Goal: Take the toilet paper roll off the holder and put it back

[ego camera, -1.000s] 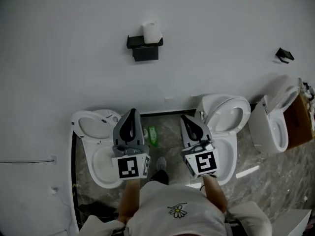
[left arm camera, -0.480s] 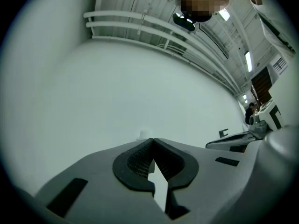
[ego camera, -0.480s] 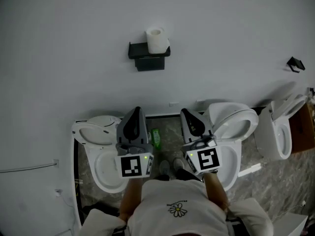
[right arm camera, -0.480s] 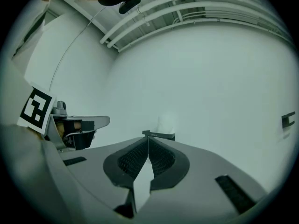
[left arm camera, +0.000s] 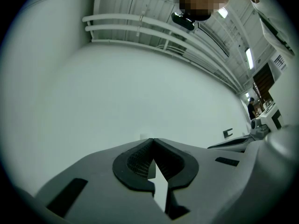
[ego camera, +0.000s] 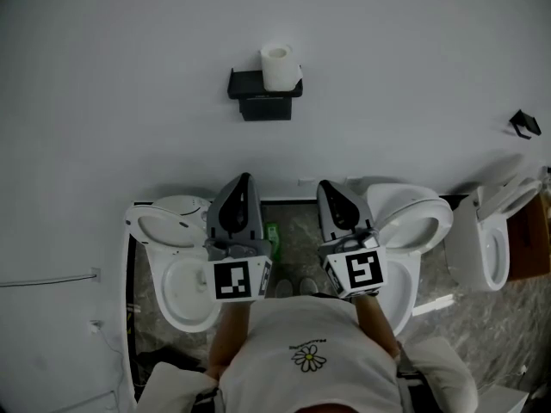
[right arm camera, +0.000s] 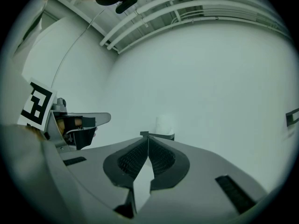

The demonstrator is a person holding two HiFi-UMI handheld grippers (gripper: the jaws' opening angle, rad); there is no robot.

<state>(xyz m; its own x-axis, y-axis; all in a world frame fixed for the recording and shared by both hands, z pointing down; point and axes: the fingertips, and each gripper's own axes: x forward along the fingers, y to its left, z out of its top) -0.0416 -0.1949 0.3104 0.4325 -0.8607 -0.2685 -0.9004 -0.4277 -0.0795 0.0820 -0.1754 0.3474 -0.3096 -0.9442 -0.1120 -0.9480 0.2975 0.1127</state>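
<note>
Well, at the far left a thin cable [ego camera: 52, 280] runs along the white wall [ego camera: 129, 76] and out of sight, and I can't tell what it belongs to. Next comes a white toilet [ego camera: 172, 274], glossy and oval with its lid up, the bowl partly hidden behind my left gripper [ego camera: 245, 179]. That gripper's grey jaws are clenched, their ribbed black pads meeting at the tips with nothing between them.

Between my two grippers a small green container [ego camera: 272, 235] sits on the grey marbled floor [ego camera: 293, 218], half covered by the left one. Higher on the wall, well apart from both grippers, the toilet paper roll [ego camera: 278, 65] stands upright on the right end of the black holder [ego camera: 258, 93], a flat shelf with a boxy part below. In the left gripper view the roll is only a pale speck just over the jaw tips. In the right gripper view it shows plainer.

My right gripper [ego camera: 325, 186] is clenched too and empty, pads pressed tip to tip. It covers part of a second white toilet [ego camera: 417, 222]. A third toilet [ego camera: 486, 252] and a small black hook [ego camera: 523, 124] sit near the right edge, where a brown box [ego camera: 527, 231] is cut off.
</note>
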